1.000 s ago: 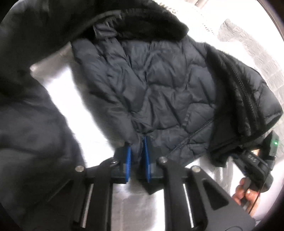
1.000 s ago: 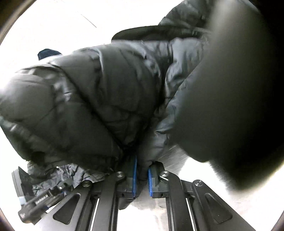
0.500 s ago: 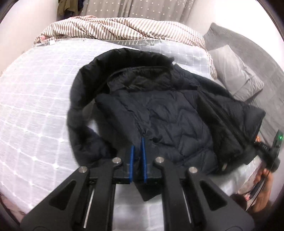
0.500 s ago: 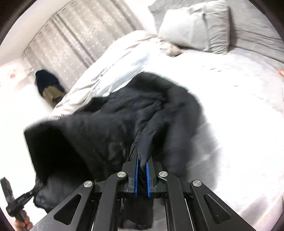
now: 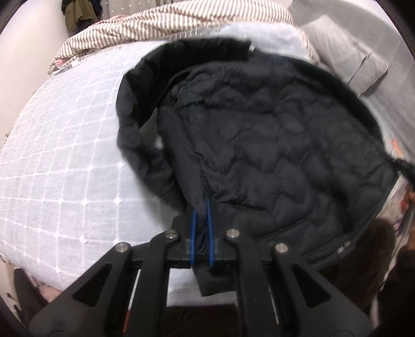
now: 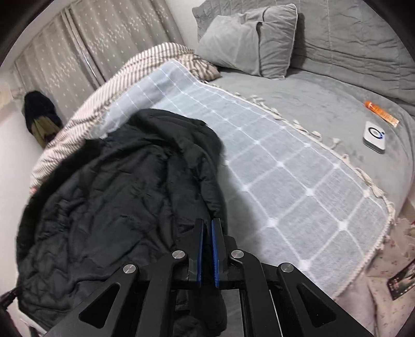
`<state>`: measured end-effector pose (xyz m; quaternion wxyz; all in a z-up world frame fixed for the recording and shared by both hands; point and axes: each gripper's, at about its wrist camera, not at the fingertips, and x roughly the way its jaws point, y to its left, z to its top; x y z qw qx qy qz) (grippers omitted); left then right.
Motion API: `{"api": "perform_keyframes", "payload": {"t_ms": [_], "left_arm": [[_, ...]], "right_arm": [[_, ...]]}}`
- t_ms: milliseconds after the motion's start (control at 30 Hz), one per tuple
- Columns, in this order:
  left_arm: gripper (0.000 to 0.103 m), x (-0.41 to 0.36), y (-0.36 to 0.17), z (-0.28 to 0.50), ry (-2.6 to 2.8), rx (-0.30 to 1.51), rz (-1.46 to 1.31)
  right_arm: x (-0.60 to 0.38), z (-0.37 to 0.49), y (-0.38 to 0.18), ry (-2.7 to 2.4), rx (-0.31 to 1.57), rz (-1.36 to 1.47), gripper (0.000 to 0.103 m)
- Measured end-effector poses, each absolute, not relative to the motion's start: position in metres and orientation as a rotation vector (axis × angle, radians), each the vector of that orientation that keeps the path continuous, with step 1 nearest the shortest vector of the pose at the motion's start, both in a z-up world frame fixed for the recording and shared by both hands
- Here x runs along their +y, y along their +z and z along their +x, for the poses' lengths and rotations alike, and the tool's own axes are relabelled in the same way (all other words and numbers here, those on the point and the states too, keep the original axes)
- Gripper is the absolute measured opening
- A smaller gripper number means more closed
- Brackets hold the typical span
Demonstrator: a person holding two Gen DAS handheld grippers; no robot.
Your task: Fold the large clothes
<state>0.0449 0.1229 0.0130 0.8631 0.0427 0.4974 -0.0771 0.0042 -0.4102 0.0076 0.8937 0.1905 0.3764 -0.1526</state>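
Note:
A black quilted hooded jacket (image 5: pixel 259 145) lies spread on a pale checked blanket (image 5: pixel 57 160) on the bed, hood at the far end. My left gripper (image 5: pixel 202 207) is shut on the jacket's near hem edge, a flap of fabric hanging below the blue pads. In the right wrist view the jacket (image 6: pixel 109 207) fills the left half, and my right gripper (image 6: pixel 206 225) is shut on its near right hem edge, over the blanket (image 6: pixel 285 181).
A striped duvet (image 5: pixel 181 23) is bunched at the far end. Grey pillows (image 6: pixel 246 44) and a grey sheet (image 6: pixel 324 103) lie to the right, with an orange tube (image 6: pixel 381 112) and a white device (image 6: pixel 374 137). Curtains (image 6: pixel 90 44) hang behind.
The jacket, held up close to the cameras a second ago, has been swung down and now lies spread flat on the bed. Both grippers kept their hold and pulled back toward the near edge.

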Motion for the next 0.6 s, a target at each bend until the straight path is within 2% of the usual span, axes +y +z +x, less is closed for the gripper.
{"api": "perform_keyframes", "payload": {"t_ms": [300, 400, 467, 500, 567, 600], "left_arm": [[0.009, 0.124, -0.026, 0.067, -0.055, 1.133, 0.207], [0.012, 0.127, -0.025, 0.074, -0.032, 1.131, 0.197], [0.016, 0.129, -0.019, 0.074, -0.051, 1.117, 0.159], [0.021, 0.13, -0.013, 0.073, -0.067, 1.093, 0.146], [0.043, 0.128, 0.004, 0.069, -0.082, 1.039, 0.144], [0.067, 0.125, 0.016, 0.068, -0.091, 0.997, 0.142]], "right_arm": [[-0.416, 0.009, -0.021, -0.432, 0.893, 0.284, 0.006], [-0.429, 0.003, -0.022, -0.526, 0.887, 0.267, 0.007], [-0.44, -0.006, -0.018, -0.499, 0.864, 0.356, 0.007], [-0.447, -0.013, -0.012, -0.473, 0.838, 0.411, 0.008], [-0.448, -0.019, 0.0, -0.455, 0.808, 0.426, 0.012], [-0.447, -0.021, 0.01, -0.453, 0.793, 0.417, 0.015]]}}
